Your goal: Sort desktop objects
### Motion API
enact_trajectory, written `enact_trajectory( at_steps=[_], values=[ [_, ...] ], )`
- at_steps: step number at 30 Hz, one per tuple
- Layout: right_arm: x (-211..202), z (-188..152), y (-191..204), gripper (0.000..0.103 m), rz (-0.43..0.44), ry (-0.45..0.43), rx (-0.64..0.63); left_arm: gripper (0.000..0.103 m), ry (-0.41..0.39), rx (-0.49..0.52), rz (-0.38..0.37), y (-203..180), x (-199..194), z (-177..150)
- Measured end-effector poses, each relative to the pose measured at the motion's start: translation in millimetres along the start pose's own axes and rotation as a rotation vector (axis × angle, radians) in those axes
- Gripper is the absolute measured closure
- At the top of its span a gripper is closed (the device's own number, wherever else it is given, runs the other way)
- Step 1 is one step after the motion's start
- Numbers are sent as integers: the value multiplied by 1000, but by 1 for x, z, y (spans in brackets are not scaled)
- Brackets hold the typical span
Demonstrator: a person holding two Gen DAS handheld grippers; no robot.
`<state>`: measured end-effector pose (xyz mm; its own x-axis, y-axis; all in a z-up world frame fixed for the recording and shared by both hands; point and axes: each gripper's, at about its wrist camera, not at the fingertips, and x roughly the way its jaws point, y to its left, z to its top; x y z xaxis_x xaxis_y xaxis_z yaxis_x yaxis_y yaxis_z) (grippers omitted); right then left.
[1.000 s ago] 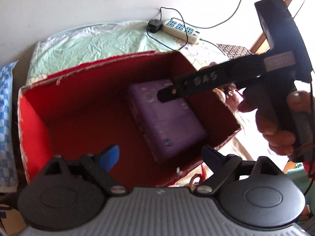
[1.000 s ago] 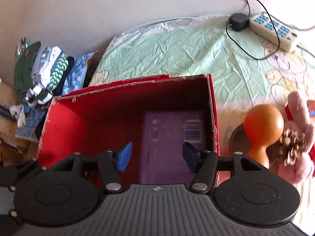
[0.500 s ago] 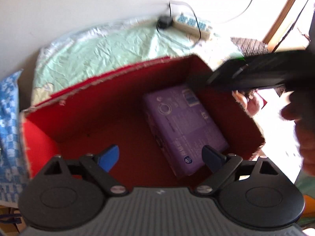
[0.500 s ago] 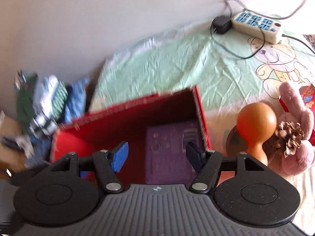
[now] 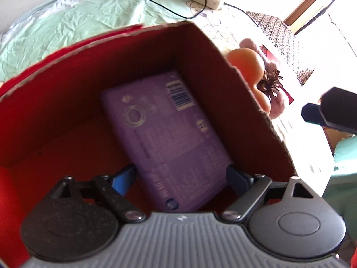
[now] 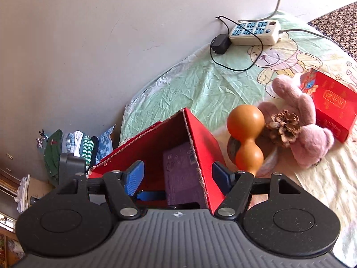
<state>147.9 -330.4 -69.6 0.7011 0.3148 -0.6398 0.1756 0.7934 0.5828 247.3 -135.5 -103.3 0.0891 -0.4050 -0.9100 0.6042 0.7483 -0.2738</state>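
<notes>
The flat purple printed packet (image 5: 169, 134) lies on the floor of the open red cardboard box (image 5: 67, 93), against its right wall; the left gripper (image 5: 180, 176) and right gripper (image 6: 177, 172) hover above, fingers spread wide, empty

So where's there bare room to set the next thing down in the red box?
Free: the red box floor left of the purple pack, up to the far wall. Crowded: outside its right wall, gourd, pinecone, plush.
</notes>
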Motion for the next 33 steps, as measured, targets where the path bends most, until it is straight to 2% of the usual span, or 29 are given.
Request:
enact_trajectory(
  at_steps=[7,10,13,16,19,23,26,28,30,33],
  values=[
    [-9,-4,-4,33,40,-25,1,12,-20,-41,-1,-4,-2,0],
    [-8,-6,-5,33,64,-20,5,12,-31,4,27,-15,-6,-4],
    [-8,-7,-3,33,72,-10,-10,14,-48,-6,34,-9,-14,-11],
    [-17,-11,1,34,87,-13,-61,16,-108,-36,67,1,-37,-27],
    [-28,-19,4,36,93,14,-165,15,-224,-25,130,6,-80,-60],
    [-33,-42,3,41,107,109,-290,9,-382,-26,212,9,-139,-117],
    [-23,-63,4,46,121,210,-359,6,-429,-113,201,15,-168,-158],
    [-12,-75,6,48,118,277,-389,6,-413,-151,198,8,-165,-177],
    [0,-83,7,49,122,341,-400,7,-391,-151,228,-3,-156,-192],
    [16,-94,12,49,111,417,-447,16,-337,-154,248,-18,-138,-210]
  ],
)
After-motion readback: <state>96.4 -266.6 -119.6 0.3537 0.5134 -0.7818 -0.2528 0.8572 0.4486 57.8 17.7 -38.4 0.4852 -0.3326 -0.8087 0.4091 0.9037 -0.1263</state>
